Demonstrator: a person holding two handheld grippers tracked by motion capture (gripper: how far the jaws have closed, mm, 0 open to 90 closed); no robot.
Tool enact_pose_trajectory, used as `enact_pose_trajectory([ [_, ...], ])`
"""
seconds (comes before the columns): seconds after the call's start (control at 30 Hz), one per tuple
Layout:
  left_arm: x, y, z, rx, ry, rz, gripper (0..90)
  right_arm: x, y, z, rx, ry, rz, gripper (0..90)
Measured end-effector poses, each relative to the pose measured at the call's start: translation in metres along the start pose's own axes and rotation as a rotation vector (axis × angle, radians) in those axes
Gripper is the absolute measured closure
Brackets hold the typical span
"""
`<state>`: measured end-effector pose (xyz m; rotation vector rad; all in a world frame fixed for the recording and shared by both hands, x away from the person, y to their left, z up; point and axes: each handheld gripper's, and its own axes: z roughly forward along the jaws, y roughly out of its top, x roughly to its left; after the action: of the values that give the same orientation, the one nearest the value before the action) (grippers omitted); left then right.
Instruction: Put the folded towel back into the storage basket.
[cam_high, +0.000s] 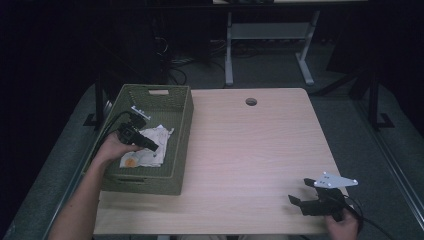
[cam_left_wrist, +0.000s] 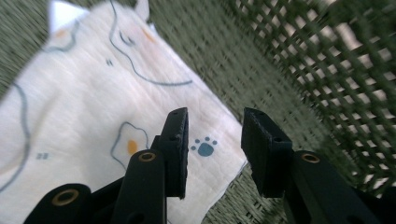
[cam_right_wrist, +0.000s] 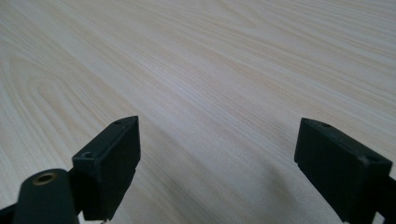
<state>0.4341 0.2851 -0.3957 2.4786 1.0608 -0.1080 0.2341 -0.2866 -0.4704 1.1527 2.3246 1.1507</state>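
Observation:
A cream cloth (cam_high: 145, 150) printed with fried eggs and paw marks lies crumpled on the floor of a green woven basket (cam_high: 181, 145) at the table's left. My left gripper (cam_high: 152, 146) hovers inside the basket just above the cloth. In the left gripper view the cloth (cam_left_wrist: 84, 107) spreads under the left gripper (cam_left_wrist: 215, 140), whose jaws stand a little apart with nothing between them. My right gripper (cam_high: 300, 192) rests low over the table's near right corner, jaws wide apart. The right gripper (cam_right_wrist: 217, 154) faces bare pale wood.
The basket's lattice wall (cam_left_wrist: 327, 60) rises close on the right of my left gripper. The wooden table (cam_high: 250, 150) has a round cable hole (cam_high: 251, 101) near its far edge. White desk legs (cam_high: 229, 50) stand beyond the table.

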Motion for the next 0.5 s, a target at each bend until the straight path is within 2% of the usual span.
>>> enact_pose_trajectory([
  [0.03,0.0,0.001,0.003,0.019,0.002,0.003,61.3,0.0,0.0,0.0,0.0,0.002,-0.001,14.0],
  [0.1,0.0,0.002,0.008,0.026,-0.008,-0.001,61.0,0.0,0.0,-0.001,0.0,0.003,0.0,14.0],
  [0.23,-0.002,0.007,0.02,0.058,-0.018,-0.036,59.9,0.0,0.0,-0.001,-0.004,0.006,-0.002,14.0],
  [0.3,-0.003,0.009,0.025,0.067,-0.023,-0.04,58.5,0.0,0.0,-0.002,-0.008,0.008,-0.004,14.0],
  [0.37,-0.004,0.01,0.031,0.09,-0.018,-0.047,56.2,0.0,0.001,-0.002,-0.007,0.009,-0.003,14.0],
  [0.43,-0.004,0.011,0.037,0.123,0.005,-0.035,54.9,-0.001,0.001,-0.002,-0.009,0.009,-0.003,14.0],
  [0.5,-0.005,0.011,0.04,0.117,0.019,-0.037,55.0,-0.001,0.002,-0.002,-0.013,0.01,0.001,14.0],
])
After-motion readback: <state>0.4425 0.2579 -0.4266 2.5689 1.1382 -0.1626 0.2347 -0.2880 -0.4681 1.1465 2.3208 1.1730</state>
